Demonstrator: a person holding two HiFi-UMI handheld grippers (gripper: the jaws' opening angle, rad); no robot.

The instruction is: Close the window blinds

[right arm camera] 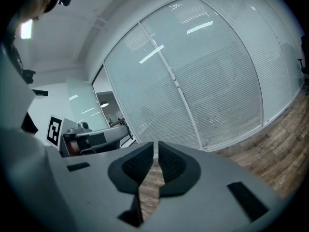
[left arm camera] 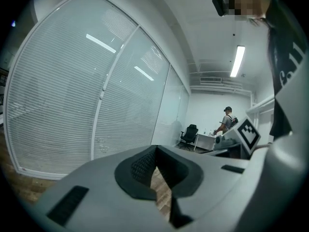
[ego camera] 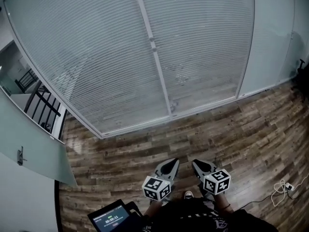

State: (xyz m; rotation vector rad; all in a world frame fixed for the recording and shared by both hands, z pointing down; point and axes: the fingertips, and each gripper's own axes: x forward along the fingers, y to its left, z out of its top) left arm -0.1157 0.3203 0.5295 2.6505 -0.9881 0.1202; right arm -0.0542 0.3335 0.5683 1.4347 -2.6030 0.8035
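Two empty claws faced the blinds (ego camera: pixel 96 57).
Left claw (ego camera: pixel 172 163) and right claw (ego camera: pixel 196 164), both pressed together, probably needed bringing closer, then spreading.

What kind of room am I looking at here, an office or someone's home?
Most likely an office: a glass partition fitted with slatted blinds, a black office chair beside a desk at the far end, and a strip light on the ceiling.

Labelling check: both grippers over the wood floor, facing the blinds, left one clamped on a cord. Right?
No: the left gripper is shut on nothing, as the left gripper view shows. It and the right gripper are over the wood floor, facing the blinds.
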